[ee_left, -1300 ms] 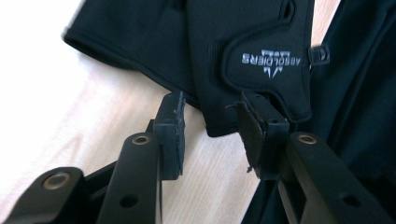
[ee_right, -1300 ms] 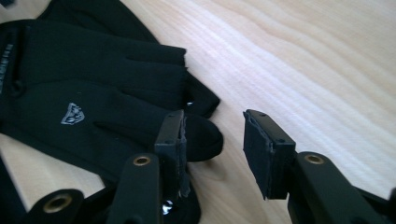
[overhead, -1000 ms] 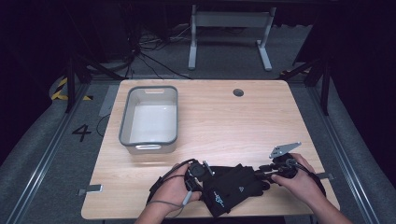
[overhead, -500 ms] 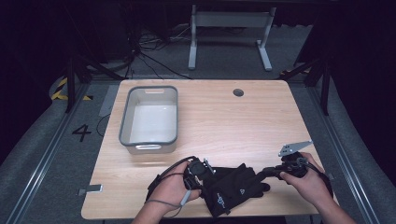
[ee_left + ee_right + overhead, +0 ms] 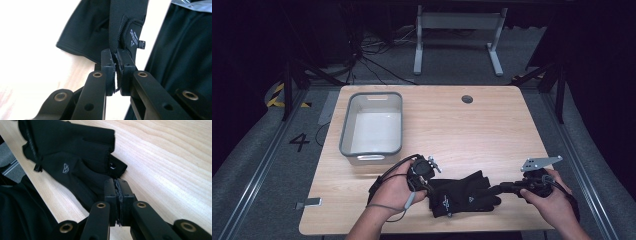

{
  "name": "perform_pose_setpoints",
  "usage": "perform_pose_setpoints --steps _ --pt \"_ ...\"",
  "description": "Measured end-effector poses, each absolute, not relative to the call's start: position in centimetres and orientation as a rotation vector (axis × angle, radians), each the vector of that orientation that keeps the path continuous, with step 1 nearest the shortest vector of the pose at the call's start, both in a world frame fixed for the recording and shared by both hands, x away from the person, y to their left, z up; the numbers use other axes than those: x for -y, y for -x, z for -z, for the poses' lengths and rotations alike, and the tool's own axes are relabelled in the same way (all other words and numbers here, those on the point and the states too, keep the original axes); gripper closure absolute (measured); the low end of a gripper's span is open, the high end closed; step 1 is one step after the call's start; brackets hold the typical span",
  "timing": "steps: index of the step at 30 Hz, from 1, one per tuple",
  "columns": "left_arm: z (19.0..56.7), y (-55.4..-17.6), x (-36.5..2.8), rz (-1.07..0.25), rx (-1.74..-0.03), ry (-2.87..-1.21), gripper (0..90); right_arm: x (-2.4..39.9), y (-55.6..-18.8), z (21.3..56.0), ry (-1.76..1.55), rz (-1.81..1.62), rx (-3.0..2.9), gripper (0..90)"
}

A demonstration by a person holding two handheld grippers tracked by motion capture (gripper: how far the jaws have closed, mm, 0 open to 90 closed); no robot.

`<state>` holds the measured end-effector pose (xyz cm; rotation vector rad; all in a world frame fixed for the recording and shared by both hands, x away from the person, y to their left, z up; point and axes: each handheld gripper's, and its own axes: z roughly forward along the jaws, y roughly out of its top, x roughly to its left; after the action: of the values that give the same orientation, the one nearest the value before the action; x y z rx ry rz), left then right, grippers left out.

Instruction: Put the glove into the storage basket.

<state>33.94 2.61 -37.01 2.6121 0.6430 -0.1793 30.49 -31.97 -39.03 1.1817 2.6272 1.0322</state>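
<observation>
Both tongs, left tongs (image 5: 115,72) and right tongs (image 5: 117,195), clamped on black fingerless glove (image 5: 459,195), lower centre of frame. Lift stage, seemingly. Next: carry toward grey bin (image 5: 346,135), upper left, keeping both grips.

A light, rectangular wooden desk (image 5: 492,130) with a small round grommet hole (image 5: 467,99) near its far edge. On its left part sits a grey plastic tub (image 5: 346,131) — white inside — and black fabric fingerless gloves (image 5: 462,195) lie at the near edge.
</observation>
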Motion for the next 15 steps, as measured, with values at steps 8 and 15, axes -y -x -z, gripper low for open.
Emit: perform_pose_setpoints --steps 8,15 --pt "37.2 -35.2 -2.2 0.182 -0.656 -2.623 85.3 31.9 -29.2 39.3 -1.202 -1.007 -2.636 88.3" --pt "36.4 -35.1 -2.2 0.160 -0.673 -2.646 85.4 32.0 -28.6 39.2 -1.248 -1.047 -2.644 88.2"
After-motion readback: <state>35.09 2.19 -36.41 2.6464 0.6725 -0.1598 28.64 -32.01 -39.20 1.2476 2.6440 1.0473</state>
